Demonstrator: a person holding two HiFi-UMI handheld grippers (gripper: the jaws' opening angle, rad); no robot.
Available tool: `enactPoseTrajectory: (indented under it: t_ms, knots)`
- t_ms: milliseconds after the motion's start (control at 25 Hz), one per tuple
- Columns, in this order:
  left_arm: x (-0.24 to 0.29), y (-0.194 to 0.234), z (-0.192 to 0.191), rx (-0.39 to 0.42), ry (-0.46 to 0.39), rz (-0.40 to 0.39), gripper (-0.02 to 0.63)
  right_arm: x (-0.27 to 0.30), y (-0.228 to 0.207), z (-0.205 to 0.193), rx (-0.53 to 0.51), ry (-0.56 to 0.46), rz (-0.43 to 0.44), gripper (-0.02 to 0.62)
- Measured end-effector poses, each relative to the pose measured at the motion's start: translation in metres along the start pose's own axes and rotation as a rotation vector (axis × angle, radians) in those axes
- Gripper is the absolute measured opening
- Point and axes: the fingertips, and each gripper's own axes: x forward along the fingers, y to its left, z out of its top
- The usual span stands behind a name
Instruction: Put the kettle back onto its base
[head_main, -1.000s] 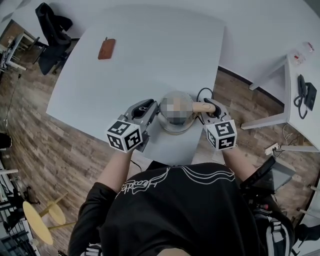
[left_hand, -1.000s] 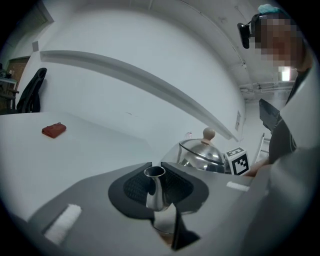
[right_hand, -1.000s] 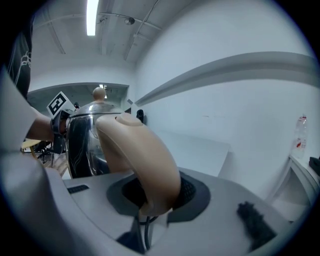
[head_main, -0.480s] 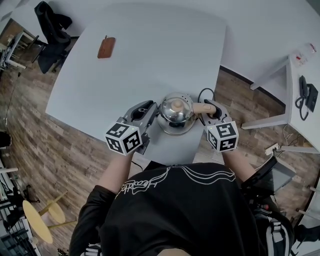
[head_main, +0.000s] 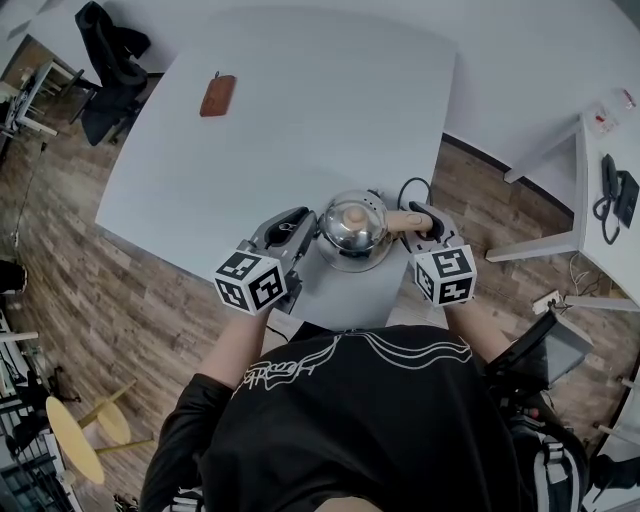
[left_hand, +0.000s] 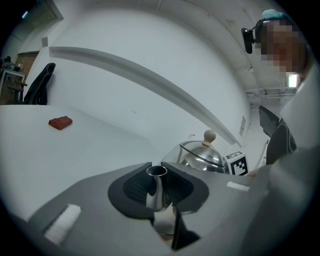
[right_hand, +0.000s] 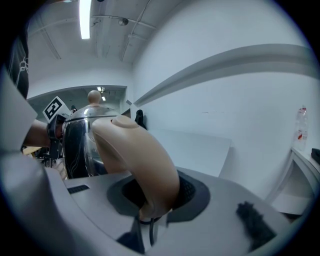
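Your L tool (left_hand: 157, 181) clamps spout (left_hand: 155, 196), R tool (right_hand: 150, 197) clamps handle (right_hand: 137, 152); slick spout could slip, tipping kettle (head_main: 352, 226) off table (head_main: 300, 110) edge.

Bits around the tabletop (head_main: 300, 130)
Brown pouch (head_main: 214, 96) upper left; black chair (head_main: 108, 60) far upper left; telephone (head_main: 610, 190) right edge.

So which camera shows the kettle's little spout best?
The left gripper view. The spout sits close up, pinched between the left gripper's fingers. In the head view the gripper covers it; only the kettle's round top shows. The right gripper view shows the handle and body, no spout.
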Motion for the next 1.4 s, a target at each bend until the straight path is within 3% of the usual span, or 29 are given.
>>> enactPoseTrajectory:
  t_ms: [440,760,960,1200,1400]
  knots:
    - [0.001,0.002,0.000,-0.004,-0.027,0.012,0.051,0.003,0.000,-0.003,-0.020,-0.021,-0.001,0.087]
    - [0.000,0.004,-0.001,-0.007,-0.042,0.044,0.052,0.003,0.000,-0.001,-0.060,-0.044,-0.066,0.087]
    - [0.000,0.006,-0.002,-0.012,-0.044,0.053,0.057,-0.003,-0.004,0.004,-0.001,-0.076,-0.065,0.149]
    - [-0.005,0.009,0.001,-0.020,-0.081,0.079,0.143,-0.015,-0.004,-0.009,0.010,-0.050,-0.065,0.169]
    - [-0.022,0.014,-0.008,-0.062,-0.098,0.136,0.169,-0.031,-0.005,-0.021,0.000,-0.028,-0.070,0.170]
